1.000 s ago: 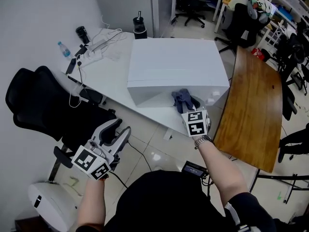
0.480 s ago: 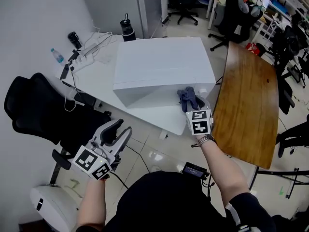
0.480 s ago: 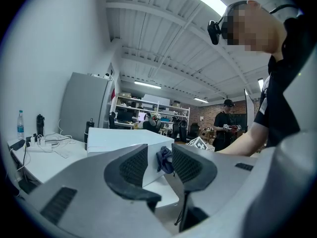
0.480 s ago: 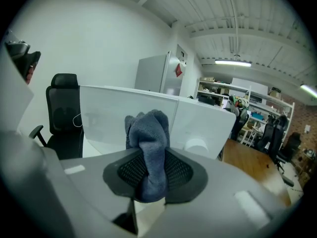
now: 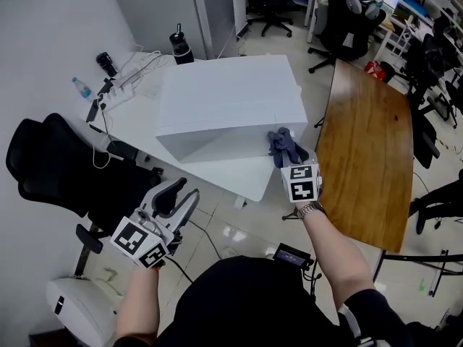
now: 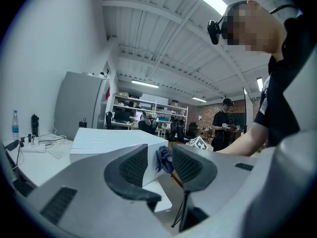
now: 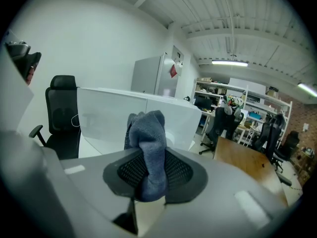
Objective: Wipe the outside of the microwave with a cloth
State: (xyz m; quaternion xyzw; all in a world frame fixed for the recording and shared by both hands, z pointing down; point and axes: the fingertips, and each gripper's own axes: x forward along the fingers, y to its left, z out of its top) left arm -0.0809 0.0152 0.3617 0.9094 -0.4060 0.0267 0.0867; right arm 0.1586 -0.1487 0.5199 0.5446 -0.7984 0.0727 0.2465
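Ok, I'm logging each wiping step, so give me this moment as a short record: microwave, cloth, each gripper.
microwave: white, on the table
cloth: grey-blue, bunched, at the microwave's front right corner; contact unclear
right gripper: shut on the cloth
left gripper: open, empty, held well back from the microwave

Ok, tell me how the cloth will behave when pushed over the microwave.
Probably floppy: the cloth bunches and slumps in the right gripper. Likely light, since a small pinch holds it. It may fold or drag on the microwave rather than slide flat.
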